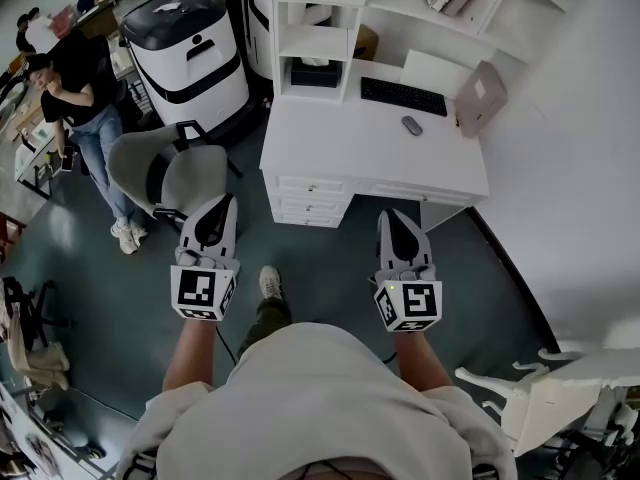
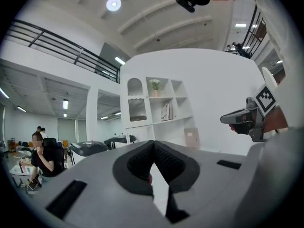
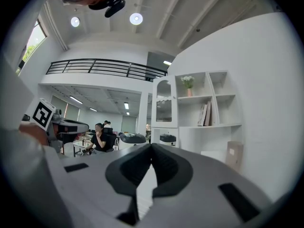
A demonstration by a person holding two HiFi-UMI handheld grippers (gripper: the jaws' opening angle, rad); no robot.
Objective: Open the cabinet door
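Here, left gripper and right gripper level, side by side, jaws together, facing desk.

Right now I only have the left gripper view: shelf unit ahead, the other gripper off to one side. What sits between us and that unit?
Observer: A white desk stands in front of it. Its drawer stack faces both grippers.
Operator: Anything on the desk top?
Observer: A black keyboard, with a mouse just in front of it.
Operator: State of the right jaws?
Observer: The right gripper has its jaws together, with nothing between them.
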